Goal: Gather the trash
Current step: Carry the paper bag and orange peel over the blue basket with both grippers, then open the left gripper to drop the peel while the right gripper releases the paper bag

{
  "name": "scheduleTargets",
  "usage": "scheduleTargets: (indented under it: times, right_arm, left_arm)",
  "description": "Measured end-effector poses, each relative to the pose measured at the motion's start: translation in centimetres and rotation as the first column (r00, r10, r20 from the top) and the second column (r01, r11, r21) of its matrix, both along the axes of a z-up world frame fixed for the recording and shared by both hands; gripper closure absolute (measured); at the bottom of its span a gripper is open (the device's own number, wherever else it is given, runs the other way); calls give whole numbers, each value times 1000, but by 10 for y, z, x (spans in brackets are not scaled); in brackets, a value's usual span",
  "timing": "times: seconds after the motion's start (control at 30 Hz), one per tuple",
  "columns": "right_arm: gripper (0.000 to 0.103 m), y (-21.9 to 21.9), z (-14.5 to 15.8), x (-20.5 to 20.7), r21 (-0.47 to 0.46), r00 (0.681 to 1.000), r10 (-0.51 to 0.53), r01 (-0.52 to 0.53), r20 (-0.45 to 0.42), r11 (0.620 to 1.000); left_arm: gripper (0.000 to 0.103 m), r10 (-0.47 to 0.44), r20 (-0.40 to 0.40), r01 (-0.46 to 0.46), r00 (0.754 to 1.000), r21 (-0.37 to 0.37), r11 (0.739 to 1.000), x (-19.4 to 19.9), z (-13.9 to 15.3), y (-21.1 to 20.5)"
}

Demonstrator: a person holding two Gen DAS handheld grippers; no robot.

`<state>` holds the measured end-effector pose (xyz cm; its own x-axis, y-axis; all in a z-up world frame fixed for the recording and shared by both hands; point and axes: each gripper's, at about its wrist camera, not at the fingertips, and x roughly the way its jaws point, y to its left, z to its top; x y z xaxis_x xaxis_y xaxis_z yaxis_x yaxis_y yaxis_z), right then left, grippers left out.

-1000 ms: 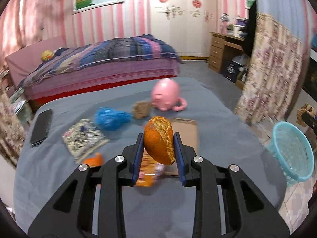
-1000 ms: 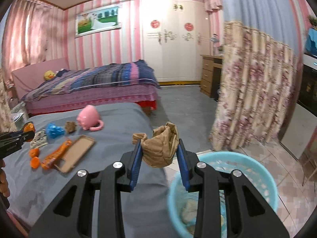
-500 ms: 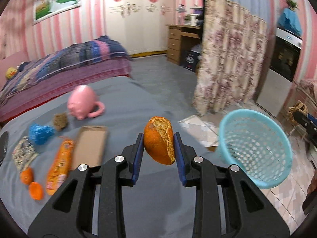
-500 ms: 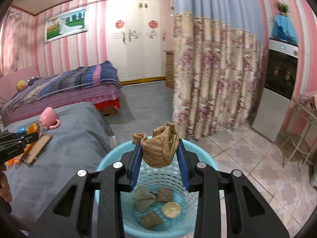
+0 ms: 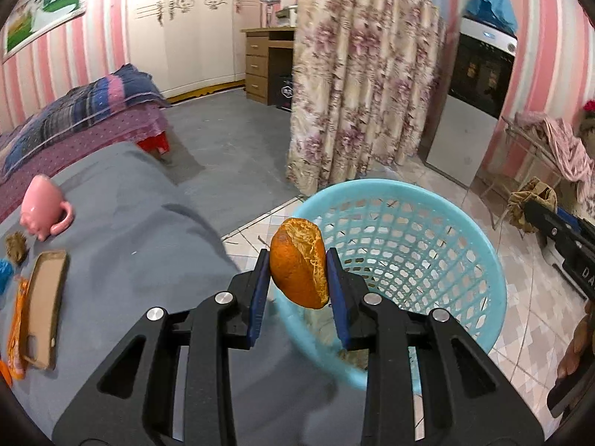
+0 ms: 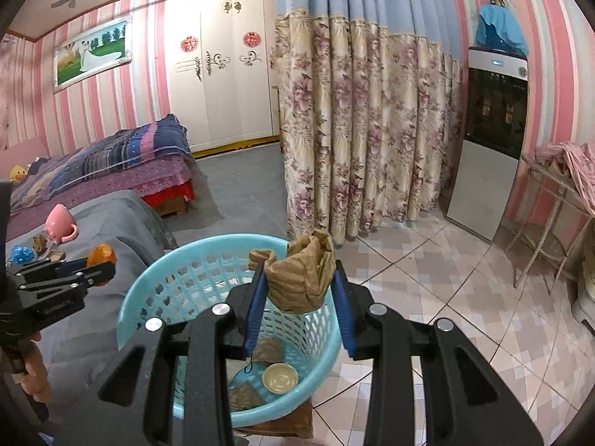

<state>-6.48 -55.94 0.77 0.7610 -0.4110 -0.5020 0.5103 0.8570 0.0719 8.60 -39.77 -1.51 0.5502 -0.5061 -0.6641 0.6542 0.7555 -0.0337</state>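
Left gripper (image 5: 298, 273) clamped on a piece of orange peel (image 5: 299, 263), held just at the near rim of the turquoise laundry-style basket (image 5: 446, 230). Right gripper (image 6: 300, 290) squeezes a crumpled brown paper bag (image 6: 301, 278) right above that basket's mouth. Only the right wrist view looks inside: a round lid (image 6: 279, 378) and brown scraps on the bottom. The left view alone shows the grey bedspread (image 5: 141, 245) carrying a cardboard tray (image 5: 42, 308), an orange wrapper (image 5: 16, 330) and a pink mug (image 5: 42, 210). The basket sits at the bed's edge, tiled floor (image 6: 427, 271) open beyond, floral curtain (image 6: 364, 130) behind.
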Motion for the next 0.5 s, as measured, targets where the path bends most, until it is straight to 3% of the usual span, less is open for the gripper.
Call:
scheduleTargets:
  times: [0.17,0.23,0.3,0.4,0.5]
  right_arm:
    - [68,-7,-6,2,22,1000,-8,9,-6,1000]
    - [68,-9,-7,3,27,1000,-10,10,-4,1000]
    - [68,-9,-7,3,29,1000,-12,12,-3,1000]
    - [68,-9,-7,4,24,1000,-10,10,-6,1000]
    - [68,-10,-9,5,19,1000,-8,8,-10,1000]
  left_arm:
    - [71,-50,44,49,998,14,999,-5,10,-24]
    - [63,-67,51,66,996,15,998,-3,15,-33]
    - [39,-67,59,66,996,16,998,-2,20,-36]
    - [26,-50,92,50,994,8,999,1,27,-31]
    - [19,-16,92,16,996,-5,1000,8,31,-20]
